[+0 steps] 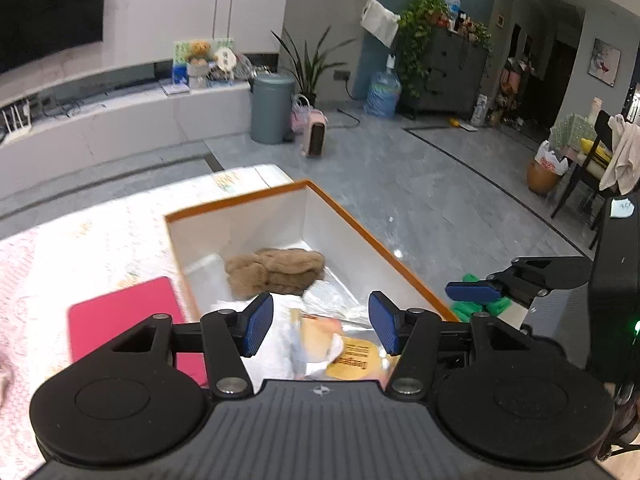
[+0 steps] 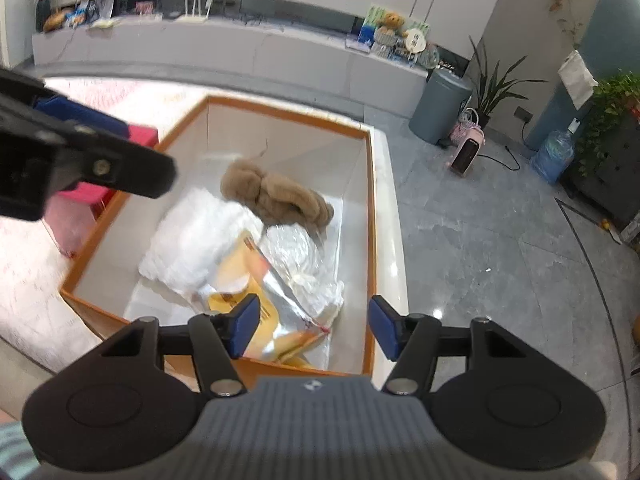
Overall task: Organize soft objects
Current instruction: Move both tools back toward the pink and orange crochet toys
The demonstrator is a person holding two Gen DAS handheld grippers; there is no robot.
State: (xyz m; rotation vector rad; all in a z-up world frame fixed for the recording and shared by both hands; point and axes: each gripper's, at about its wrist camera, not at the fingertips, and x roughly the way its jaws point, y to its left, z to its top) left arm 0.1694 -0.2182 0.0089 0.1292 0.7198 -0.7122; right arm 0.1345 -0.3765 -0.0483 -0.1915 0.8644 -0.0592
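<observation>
Your left gripper (image 1: 321,327) hung over the near end of the orange-rimmed box (image 1: 352,222), its blue pads spread wide with nothing between them. Your right gripper (image 2: 313,327) was likewise spread apart and empty above the box's near edge (image 2: 372,216).

Inside the box, the brown plush toy (image 2: 276,196) lay toward the far end, at about 12 o'clock from your right gripper, resting partly on a white padded bundle (image 2: 192,240) and a crinkled clear bag (image 2: 296,248). At the near end sat a yellow packet (image 1: 352,360) in shiny wrap; its round label carried dark print, seen upside down, that looked like "Deepest", though blur made that uncertain. The smaller lines beside it could not be read.

From the left wrist view, a pink pad (image 1: 120,320) lay flat on the pale patterned cover (image 1: 80,248) at 9 o'clock, just beside the box. A green soft item (image 1: 478,304) showed at 3 o'clock, partly hidden behind your right gripper's finger.
</observation>
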